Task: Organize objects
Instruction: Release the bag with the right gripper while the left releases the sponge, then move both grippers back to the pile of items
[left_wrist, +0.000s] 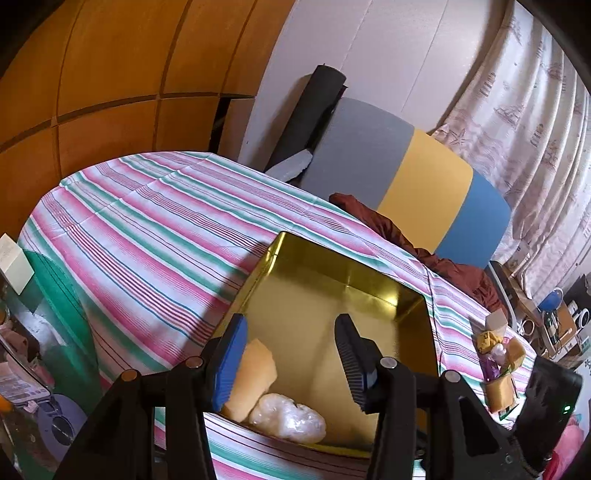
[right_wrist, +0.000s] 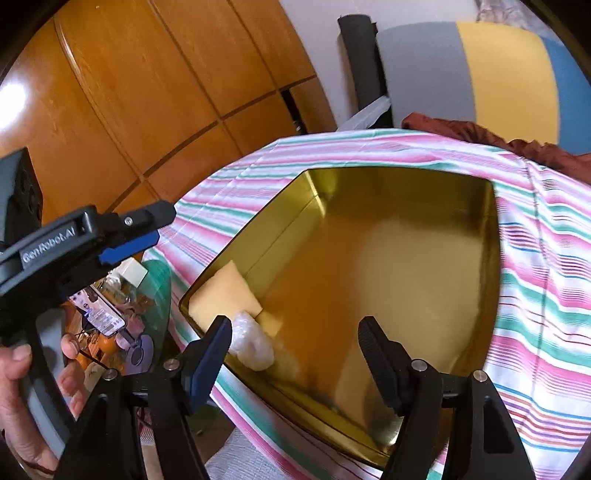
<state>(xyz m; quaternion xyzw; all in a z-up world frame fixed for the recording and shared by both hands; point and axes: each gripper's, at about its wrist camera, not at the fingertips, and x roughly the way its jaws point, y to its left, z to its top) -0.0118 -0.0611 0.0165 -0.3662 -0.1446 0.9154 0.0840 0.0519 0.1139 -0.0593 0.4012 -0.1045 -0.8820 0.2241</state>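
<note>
A gold metal tin stands open on the striped cloth. Inside, in its near left corner, lie a yellow sponge and a clear crumpled plastic wad. My left gripper is open and empty, above the tin's near side, with the sponge by its left finger. My right gripper is open and empty above the tin's near edge. The left gripper also shows in the right wrist view, held by a hand at the left.
A striped tablecloth covers the table. Small yellow boxes and packets sit at its right edge. A grey, yellow and blue chair back and a brown cloth lie behind. Wooden cabinets stand left. A phone lies below left.
</note>
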